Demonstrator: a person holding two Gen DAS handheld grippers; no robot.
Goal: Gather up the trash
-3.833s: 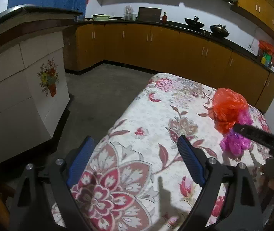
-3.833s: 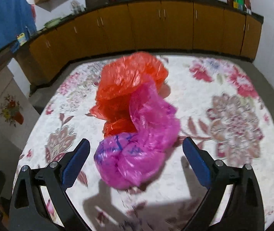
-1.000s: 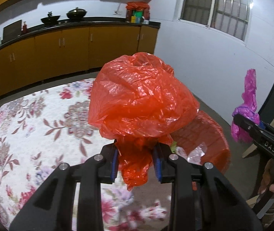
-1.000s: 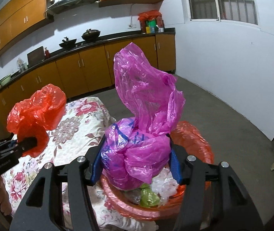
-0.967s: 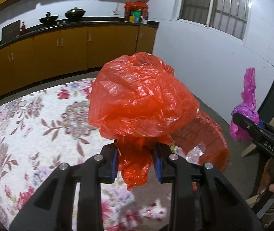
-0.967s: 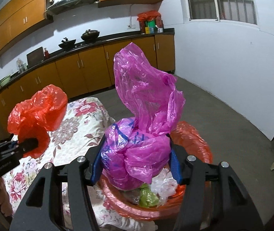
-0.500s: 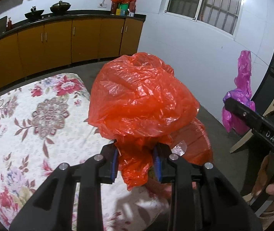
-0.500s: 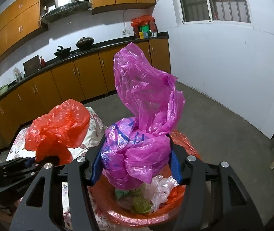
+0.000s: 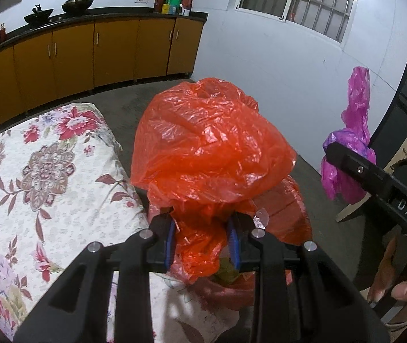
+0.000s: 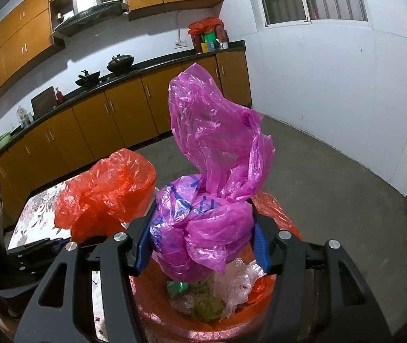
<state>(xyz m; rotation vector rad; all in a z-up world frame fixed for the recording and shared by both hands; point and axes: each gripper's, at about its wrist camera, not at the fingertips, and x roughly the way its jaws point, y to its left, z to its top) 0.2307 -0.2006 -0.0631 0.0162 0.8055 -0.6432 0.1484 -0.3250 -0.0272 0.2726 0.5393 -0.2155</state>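
A crumpled orange plastic bag (image 9: pixel 212 148) fills the middle of the left wrist view, with my left gripper (image 9: pixel 202 240) shut on its lower neck. It hangs just over the near rim of an orange-lined trash bin (image 9: pixel 289 217). In the right wrist view my right gripper (image 10: pixel 202 243) is shut on a bunched pink plastic bag (image 10: pixel 203 217), held right above the bin (image 10: pixel 160 314), which holds green and clear wrappers. The orange bag (image 10: pixel 106 191) shows at the left there; the pink bag (image 9: pixel 349 154) shows at the right of the left view.
A table with a flowered cloth (image 9: pixel 40 177) stands left of the bin. Orange kitchen cabinets (image 10: pixel 112 123) line the back wall, a white wall with a barred window (image 9: pixel 303 3) lies to the right. A hand (image 9: pixel 403 291) grips the right tool. Grey floor (image 10: pixel 332 183) surrounds the bin.
Both grippers have carried their bags off the table toward the bin; the left one swung right and slightly down, so the orange bag now hangs at the bin's rim. The grips are unchanged.
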